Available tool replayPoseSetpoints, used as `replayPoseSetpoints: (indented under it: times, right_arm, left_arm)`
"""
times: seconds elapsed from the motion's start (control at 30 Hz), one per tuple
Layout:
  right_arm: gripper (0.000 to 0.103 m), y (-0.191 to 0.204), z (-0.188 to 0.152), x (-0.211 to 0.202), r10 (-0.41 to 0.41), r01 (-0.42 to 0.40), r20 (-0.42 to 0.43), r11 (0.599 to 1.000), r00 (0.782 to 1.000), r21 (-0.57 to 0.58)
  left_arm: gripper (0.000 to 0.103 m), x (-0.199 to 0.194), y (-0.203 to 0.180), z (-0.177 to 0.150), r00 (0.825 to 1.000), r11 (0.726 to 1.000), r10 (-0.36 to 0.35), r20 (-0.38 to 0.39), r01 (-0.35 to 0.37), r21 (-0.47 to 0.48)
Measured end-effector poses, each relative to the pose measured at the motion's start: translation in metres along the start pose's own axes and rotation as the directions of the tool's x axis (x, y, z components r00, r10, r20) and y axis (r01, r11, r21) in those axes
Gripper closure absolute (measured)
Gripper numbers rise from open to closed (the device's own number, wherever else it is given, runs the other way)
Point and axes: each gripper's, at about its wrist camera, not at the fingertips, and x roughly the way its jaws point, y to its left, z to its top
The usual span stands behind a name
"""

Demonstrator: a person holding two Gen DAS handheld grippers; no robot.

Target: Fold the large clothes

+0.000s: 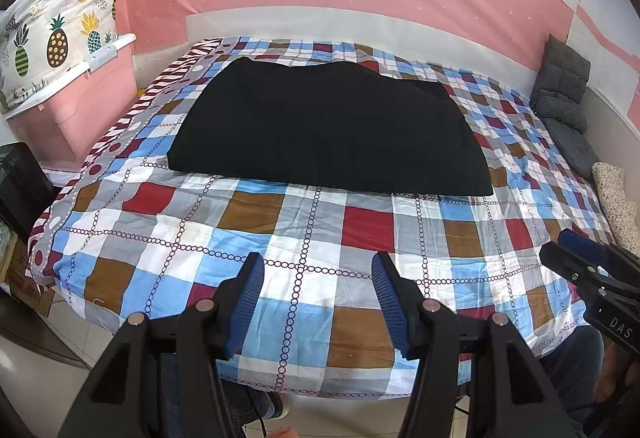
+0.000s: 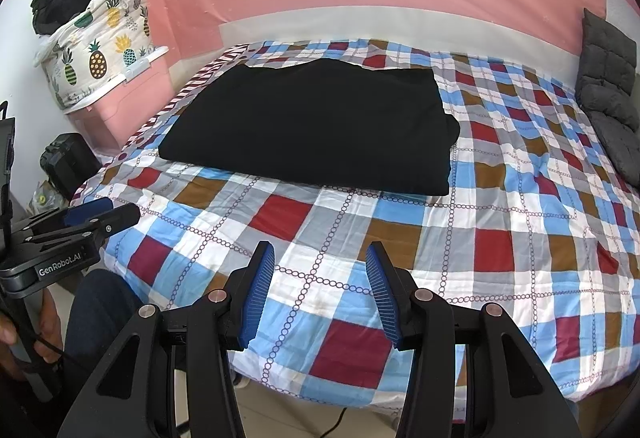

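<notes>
Both grippers are hovering over the near edge of the bed (image 1: 280,238), jaws standing apart, nothing between them. The left gripper (image 1: 318,278) and right gripper (image 2: 320,266) are both pointing at the black garment (image 1: 328,129), lying folded well ahead toward the wall, long axis running crosswise to the fingers. Neither looks clearly nearer; the reach is looking forward for both.
</notes>
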Motion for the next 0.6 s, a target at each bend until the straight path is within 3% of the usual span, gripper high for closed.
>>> replayPoseSetpoints:
  times: [0.6]
  right_arm:
    - [0.054, 0.0011, -0.0007, -0.0006, 0.000, 0.000, -0.002, 1.000, 1.000, 0.000]
  left_arm:
    - [0.044, -0.0006, -0.0008, -0.0025, 1.000, 1.000, 0.012, -0.002, -0.012, 0.001]
